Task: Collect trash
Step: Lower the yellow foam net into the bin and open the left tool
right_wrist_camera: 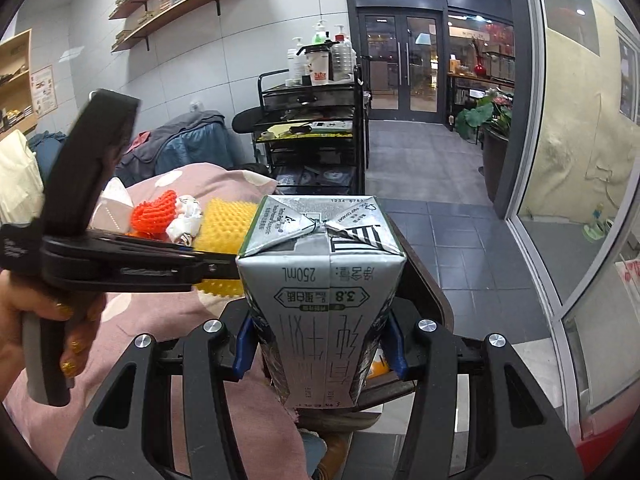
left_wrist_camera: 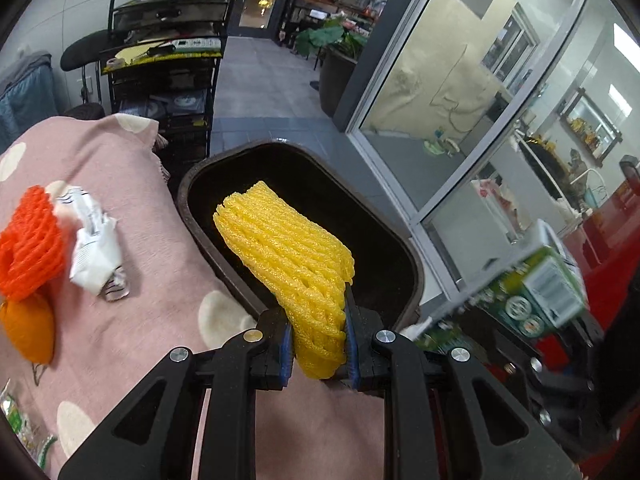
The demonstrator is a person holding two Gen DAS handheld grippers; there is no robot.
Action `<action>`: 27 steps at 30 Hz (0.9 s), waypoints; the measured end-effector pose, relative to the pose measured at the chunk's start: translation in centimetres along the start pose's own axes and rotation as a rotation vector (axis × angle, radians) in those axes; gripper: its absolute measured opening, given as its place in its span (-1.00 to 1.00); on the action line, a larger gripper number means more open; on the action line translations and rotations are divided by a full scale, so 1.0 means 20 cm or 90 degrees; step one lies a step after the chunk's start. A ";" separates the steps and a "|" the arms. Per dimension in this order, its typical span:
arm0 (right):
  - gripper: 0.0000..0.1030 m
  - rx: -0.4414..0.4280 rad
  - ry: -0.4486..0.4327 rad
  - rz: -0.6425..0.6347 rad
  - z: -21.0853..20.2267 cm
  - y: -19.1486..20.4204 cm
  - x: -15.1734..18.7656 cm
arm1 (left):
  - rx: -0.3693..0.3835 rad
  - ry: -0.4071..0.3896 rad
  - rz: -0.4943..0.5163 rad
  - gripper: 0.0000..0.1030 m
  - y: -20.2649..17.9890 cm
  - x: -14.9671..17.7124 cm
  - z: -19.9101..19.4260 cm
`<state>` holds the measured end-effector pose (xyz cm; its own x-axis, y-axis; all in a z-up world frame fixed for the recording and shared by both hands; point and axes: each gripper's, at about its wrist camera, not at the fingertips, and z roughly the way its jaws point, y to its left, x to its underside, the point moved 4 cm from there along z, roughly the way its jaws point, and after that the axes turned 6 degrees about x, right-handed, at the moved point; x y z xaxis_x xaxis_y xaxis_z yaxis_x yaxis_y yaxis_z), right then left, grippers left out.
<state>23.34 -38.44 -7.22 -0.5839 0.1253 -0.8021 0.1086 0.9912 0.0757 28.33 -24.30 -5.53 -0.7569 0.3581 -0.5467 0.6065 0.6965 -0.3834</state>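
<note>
My left gripper (left_wrist_camera: 318, 344) is shut on a yellow foam fruit net (left_wrist_camera: 288, 256) and holds it over the near rim of a dark brown bin (left_wrist_camera: 412, 280). My right gripper (right_wrist_camera: 322, 344) is shut on a silver 250 mL milk carton (right_wrist_camera: 320, 276), held just right of the bin; the carton also shows blurred at the right of the left wrist view (left_wrist_camera: 532, 292). The left gripper and its yellow net (right_wrist_camera: 224, 220) show in the right wrist view. An orange foam net (left_wrist_camera: 30, 244) and a crumpled white wrapper (left_wrist_camera: 94, 256) lie on the pink spotted cloth (left_wrist_camera: 132, 312).
An orange peel (left_wrist_camera: 28, 332) and green-printed wrappers (left_wrist_camera: 16, 420) lie on the cloth at the left. A black rolling cart (right_wrist_camera: 312, 128) with bottles stands behind the table. A potted plant (right_wrist_camera: 492, 120) and glass walls (right_wrist_camera: 580, 160) are on the right.
</note>
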 end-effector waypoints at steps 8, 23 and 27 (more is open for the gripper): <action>-0.01 0.018 0.013 0.013 0.04 -0.07 0.03 | -0.009 0.057 -0.018 -0.62 0.02 -0.03 0.17; -0.01 0.047 0.023 0.043 0.03 -0.18 0.05 | 0.035 0.042 -0.019 0.50 -0.05 -0.04 0.16; 0.00 0.045 0.027 0.046 0.07 -0.17 0.04 | 0.041 0.011 -0.009 0.58 -0.07 -0.04 0.07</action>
<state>23.75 -41.69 -8.93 -0.6063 0.2003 -0.7696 0.2082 0.9740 0.0895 28.42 -26.34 -5.69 -0.7693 0.3599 -0.5279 0.6097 0.6606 -0.4380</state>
